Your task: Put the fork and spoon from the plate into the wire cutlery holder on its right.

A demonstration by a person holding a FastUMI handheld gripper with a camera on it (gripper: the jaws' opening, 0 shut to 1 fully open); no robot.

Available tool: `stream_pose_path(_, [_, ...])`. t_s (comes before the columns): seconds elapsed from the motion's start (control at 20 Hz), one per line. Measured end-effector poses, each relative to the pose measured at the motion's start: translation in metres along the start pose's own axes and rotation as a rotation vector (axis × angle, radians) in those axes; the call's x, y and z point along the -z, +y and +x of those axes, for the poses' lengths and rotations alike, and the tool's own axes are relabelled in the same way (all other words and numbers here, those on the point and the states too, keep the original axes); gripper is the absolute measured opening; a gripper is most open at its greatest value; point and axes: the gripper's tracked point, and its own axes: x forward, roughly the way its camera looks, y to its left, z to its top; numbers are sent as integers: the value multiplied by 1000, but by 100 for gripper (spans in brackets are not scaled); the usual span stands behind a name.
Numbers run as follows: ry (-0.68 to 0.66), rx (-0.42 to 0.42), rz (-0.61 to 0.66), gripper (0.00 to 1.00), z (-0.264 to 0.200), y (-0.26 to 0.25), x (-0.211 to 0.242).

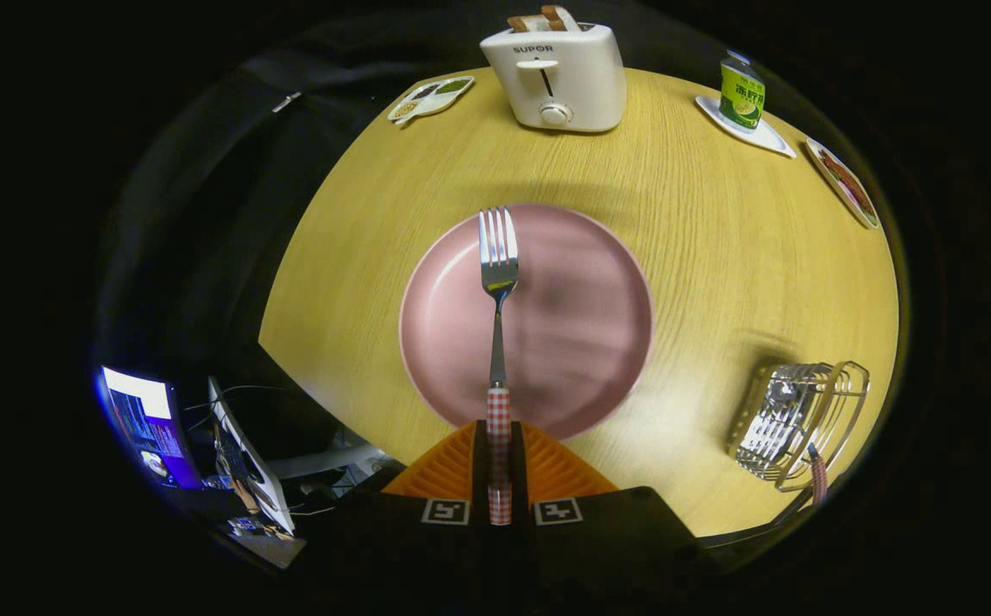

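The gripper [500, 466] has its jaws clamped on the red-and-white checked handle of a steel fork [497, 282], tines pointing forward above an empty pink plate [581, 316]. Right of the plate on the wooden desk [718, 257] lies the wire cutlery holder [795, 419], a checked handle protruding from it. Beyond stands a white toaster [557, 77] marked "SUPOR", holding bread.
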Motion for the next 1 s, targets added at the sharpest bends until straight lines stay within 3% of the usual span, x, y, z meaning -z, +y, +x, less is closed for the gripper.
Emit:
stream_pose_path(0.2, [11,50,-70,13,-50,-34,18])
stream_pose_path(0.5, [175,69,-80,13,-135,-90,50])
stream_pose_path(1.0, [586,136,4,12,-176,-162,70])
